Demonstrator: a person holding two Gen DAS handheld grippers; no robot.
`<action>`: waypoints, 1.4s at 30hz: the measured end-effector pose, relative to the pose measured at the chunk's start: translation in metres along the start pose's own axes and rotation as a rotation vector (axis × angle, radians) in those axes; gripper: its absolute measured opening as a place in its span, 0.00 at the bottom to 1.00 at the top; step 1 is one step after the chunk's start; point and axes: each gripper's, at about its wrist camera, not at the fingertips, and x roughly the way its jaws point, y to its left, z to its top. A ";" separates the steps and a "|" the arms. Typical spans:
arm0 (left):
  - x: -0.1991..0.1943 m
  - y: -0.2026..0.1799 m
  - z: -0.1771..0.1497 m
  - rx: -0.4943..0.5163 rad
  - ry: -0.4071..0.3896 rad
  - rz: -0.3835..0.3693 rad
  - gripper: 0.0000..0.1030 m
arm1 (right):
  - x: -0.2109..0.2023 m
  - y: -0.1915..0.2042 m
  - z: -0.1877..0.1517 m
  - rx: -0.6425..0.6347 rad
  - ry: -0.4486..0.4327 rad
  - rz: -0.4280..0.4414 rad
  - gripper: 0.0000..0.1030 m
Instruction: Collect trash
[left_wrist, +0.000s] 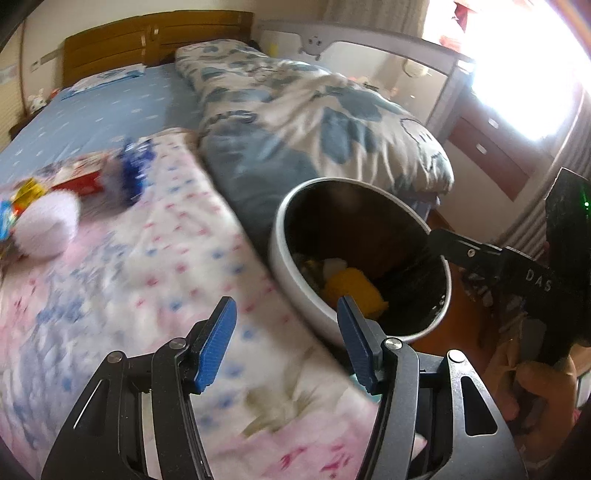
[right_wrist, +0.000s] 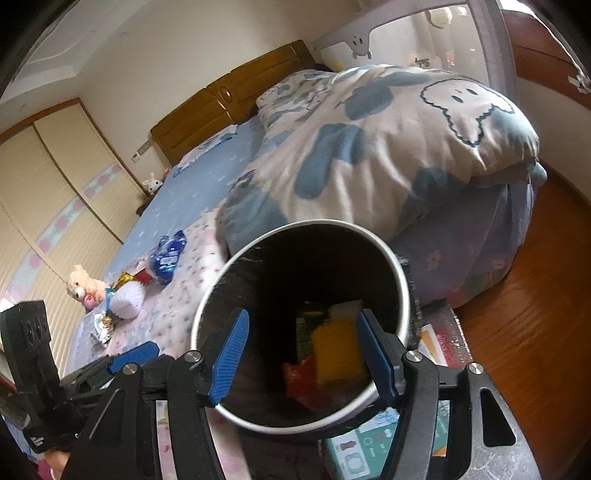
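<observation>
Bedroom, with a bed (left_wrist: 122, 258) under a pink patterned sheet. Left gripper (left_wrist: 286, 339) hangs over the sheet near the bed's edge, jaws spread and empty. Right gripper (right_wrist: 301, 354) hangs spread and empty over the white bin (right_wrist: 218, 291) beside the bed, a yellow scrap (right_wrist: 338, 350) inside. Wrappers (right_wrist: 164, 254) lie farther up the sheet, well apart from both, with open sheet between.

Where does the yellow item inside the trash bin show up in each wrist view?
Left wrist: yellow item lies low in the bin, right of centre.
Right wrist: yellow item lies at the bin's bottom, lower centre.
Shared landmark: the blue-patterned duvet behind the bin.
</observation>
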 end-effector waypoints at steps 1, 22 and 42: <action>-0.005 0.008 -0.005 -0.015 -0.004 0.010 0.56 | 0.000 0.005 -0.001 -0.004 0.001 0.007 0.64; -0.068 0.125 -0.052 -0.233 -0.070 0.178 0.59 | 0.048 0.130 -0.039 -0.144 0.087 0.161 0.75; -0.081 0.235 -0.063 -0.413 -0.072 0.311 0.61 | 0.124 0.229 -0.051 -0.245 0.153 0.226 0.75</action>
